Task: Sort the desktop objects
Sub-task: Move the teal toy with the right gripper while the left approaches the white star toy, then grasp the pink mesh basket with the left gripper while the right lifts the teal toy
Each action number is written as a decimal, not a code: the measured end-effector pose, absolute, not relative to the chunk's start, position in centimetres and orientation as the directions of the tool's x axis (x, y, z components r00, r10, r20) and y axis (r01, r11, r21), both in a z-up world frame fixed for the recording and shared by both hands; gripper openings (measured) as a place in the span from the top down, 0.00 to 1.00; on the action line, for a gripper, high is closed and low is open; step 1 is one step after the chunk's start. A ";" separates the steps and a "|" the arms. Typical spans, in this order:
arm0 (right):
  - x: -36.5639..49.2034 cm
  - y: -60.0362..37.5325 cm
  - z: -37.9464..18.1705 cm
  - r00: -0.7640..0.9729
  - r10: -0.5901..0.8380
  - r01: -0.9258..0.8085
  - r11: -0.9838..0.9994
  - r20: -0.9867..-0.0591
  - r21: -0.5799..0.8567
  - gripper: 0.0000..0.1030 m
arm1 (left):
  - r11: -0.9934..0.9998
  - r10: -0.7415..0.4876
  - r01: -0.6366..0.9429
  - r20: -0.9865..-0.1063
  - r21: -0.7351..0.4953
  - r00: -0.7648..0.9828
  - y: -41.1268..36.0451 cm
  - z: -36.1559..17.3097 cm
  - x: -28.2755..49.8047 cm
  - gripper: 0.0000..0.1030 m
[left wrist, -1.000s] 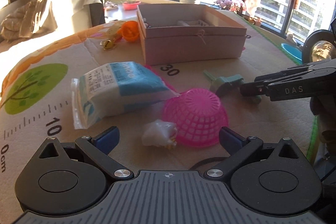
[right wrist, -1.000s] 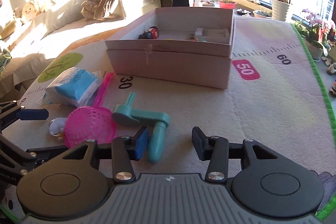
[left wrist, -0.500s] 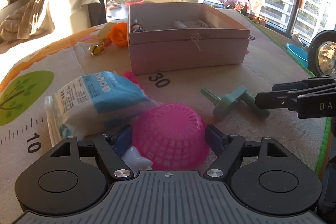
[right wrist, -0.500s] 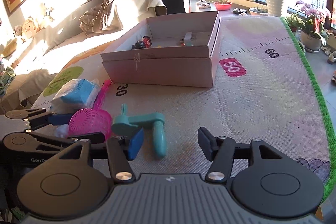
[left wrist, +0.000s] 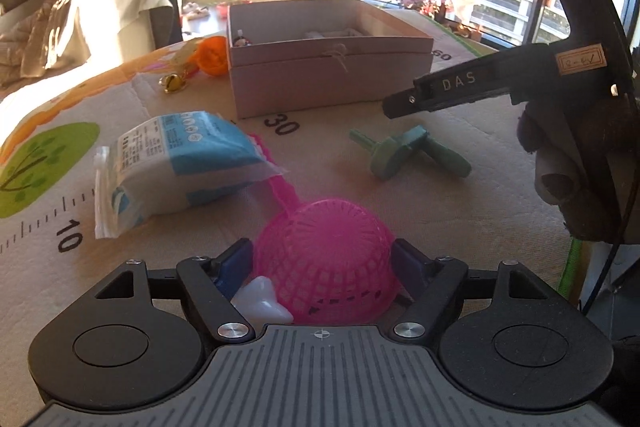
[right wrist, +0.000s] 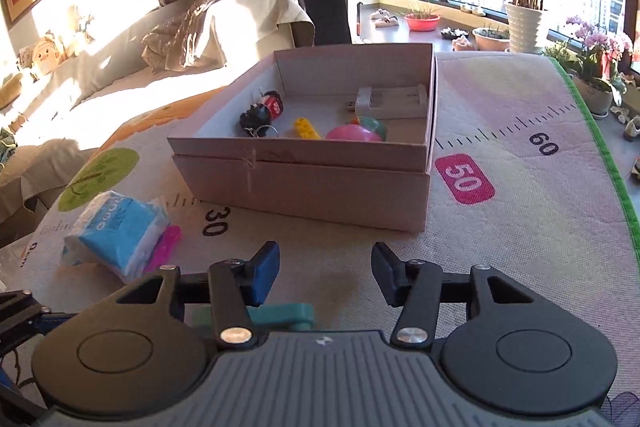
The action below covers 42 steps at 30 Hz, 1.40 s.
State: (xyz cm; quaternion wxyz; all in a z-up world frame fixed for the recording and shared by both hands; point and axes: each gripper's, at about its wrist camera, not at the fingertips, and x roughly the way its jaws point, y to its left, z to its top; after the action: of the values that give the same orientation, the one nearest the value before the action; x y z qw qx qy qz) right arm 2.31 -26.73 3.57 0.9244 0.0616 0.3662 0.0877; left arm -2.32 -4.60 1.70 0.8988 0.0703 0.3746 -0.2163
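1. Sunlit mat [left wrist: 460,163], left view: left gripper [left wrist: 322,263] straddles pink basket [left wrist: 324,259], jaws opening, pads seemingly touching its sides; white lump [left wrist: 260,301] wedged beside. Could slip out or drag the lump.
2. Right view: right gripper [right wrist: 325,277] closing on nothing; teal crank [right wrist: 280,315] beneath, box [right wrist: 304,183] ahead. Could miss the crank.

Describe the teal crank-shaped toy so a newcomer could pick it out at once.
Start at the open pink box on the printed mat. In front of it, right of the printed number 30, lies the teal toy flat on the mat. Unlike the round pink mesh basket and blue-white packet, it is a solid crank with a handle.
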 end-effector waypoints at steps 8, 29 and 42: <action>-2.3 -27.0 3.3 0.655 0.266 -0.210 0.963 -0.707 0.167 0.52 | 0.915 -0.297 0.402 -0.715 -0.024 0.633 -3.5 1.6 -2.0 0.12; -3.1 -24.5 3.4 0.654 0.283 -0.306 0.947 -0.702 0.098 0.82 | 0.904 -0.306 0.427 -0.720 -0.015 0.622 -4.9 1.6 -2.1 0.07; -3.7 -24.8 4.2 0.673 0.255 -0.270 0.959 -0.694 0.090 0.89 | 0.884 -0.324 0.466 -0.665 0.040 0.673 -6.5 2.4 -3.3 0.15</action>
State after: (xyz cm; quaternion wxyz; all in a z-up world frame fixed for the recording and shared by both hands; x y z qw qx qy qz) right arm -3.72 -24.77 4.24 0.9146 -0.0101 0.3779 0.1434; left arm -3.34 -6.50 2.43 0.9086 0.1034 0.3413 -0.2174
